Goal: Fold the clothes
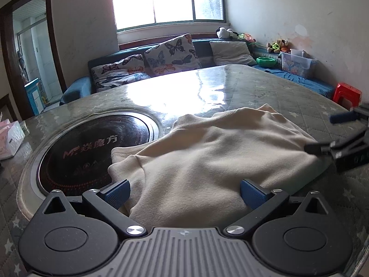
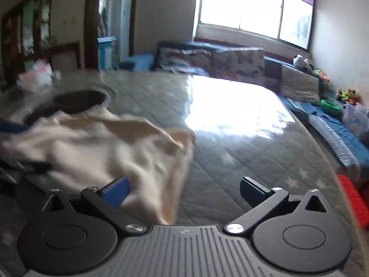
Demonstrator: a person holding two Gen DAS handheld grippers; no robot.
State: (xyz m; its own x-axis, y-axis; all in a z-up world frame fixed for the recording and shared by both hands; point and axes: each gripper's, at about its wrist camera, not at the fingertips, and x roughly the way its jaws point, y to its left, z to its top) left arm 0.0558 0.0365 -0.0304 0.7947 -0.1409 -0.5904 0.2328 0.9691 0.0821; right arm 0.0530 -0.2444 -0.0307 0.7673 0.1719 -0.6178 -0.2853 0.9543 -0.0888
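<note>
A cream garment [image 1: 207, 159] lies bunched and partly folded on the quilted table cover [image 1: 288, 97]. My left gripper [image 1: 184, 195] is open at the garment's near edge, its blue pads either side of the cloth and gripping nothing. In the left wrist view the right gripper [image 1: 327, 133] shows at the garment's right edge, its fingers apart. The right wrist view is blurred: the same garment [image 2: 110, 147] spreads out to the left, and my right gripper [image 2: 184, 190] is open, its left pad over the cloth's near corner and its right pad over the bare cover [image 2: 242, 157].
A round black induction hob [image 1: 92, 147] is set into the table left of the garment, its edge under the cloth. A tissue pack [image 1: 11, 138] sits at the far left. Behind the table run a sofa with butterfly cushions [image 1: 170, 53], a plastic box [image 1: 297, 63] and a red stool [image 1: 347, 93].
</note>
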